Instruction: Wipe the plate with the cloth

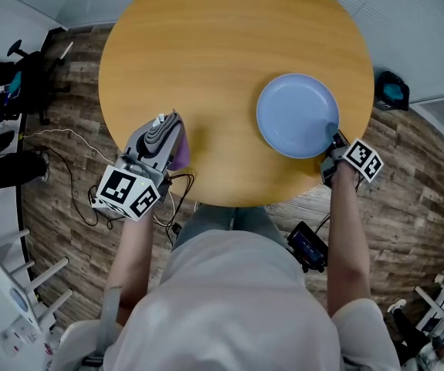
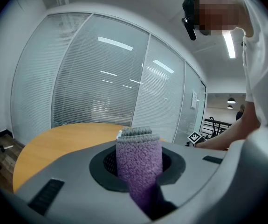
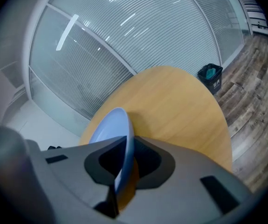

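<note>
A light blue plate (image 1: 297, 114) lies on the right side of the round wooden table (image 1: 206, 68). My right gripper (image 1: 335, 140) is shut on the plate's near right rim. In the right gripper view the plate (image 3: 115, 125) runs edge-on between the jaws. A purple cloth (image 1: 178, 147), folded, hangs in my left gripper (image 1: 167, 122) above the table's near left part. My left gripper (image 2: 138, 139) is shut on the cloth (image 2: 138, 164), which fills the gap between the jaws.
Cables (image 1: 75, 199) trail over the wooden floor at the left. A black office chair (image 1: 13, 79) stands at the far left, a dark bin (image 1: 392, 90) with teal content at the right of the table. Glass walls with blinds (image 2: 101, 78) surround the room.
</note>
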Demonstrator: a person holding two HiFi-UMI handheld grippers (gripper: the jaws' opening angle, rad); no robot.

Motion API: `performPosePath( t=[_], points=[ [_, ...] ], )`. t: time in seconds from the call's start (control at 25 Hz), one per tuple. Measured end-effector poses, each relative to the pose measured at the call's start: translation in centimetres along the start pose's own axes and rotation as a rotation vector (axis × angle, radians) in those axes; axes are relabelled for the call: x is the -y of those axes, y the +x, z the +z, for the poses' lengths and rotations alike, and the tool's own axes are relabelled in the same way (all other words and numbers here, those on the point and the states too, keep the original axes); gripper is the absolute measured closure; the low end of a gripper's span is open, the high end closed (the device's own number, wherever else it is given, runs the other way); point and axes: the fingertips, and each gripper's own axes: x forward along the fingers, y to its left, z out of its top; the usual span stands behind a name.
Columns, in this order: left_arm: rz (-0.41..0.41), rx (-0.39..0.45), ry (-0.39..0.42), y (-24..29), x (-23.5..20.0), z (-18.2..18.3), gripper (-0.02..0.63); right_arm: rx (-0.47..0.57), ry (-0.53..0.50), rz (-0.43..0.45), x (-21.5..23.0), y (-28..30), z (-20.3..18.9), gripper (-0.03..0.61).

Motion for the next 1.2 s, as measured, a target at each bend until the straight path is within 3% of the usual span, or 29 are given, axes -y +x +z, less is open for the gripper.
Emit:
performPosePath(
  t=[0.32,0.68,0.88,1.2],
  points=[
    [-0.026,0.017,0.003,0.4,1.1,0.5,0.535,-0.196,-0.169,-0.06,-0.4,0.9,-2.4,0.528],
    [-0.046,0.022,-0.008,0.1,2.1,0.9,0.535,-0.214,-0.202,-0.091,-0.6,1.1,-2.9,0.526],
    [-0.054,0.035,-0.005,-0.1,2.1,1.1,0.535,-0.188,-0.197,-0.051,-1.6,0.9,-3.3,0.426],
    [-0.052,0.055,0.008,-0.6,1.1,2.6,0.535,-0.204,-0.197,-0.058,-1.5,-0.9,-3.9,0.388]
  ],
)
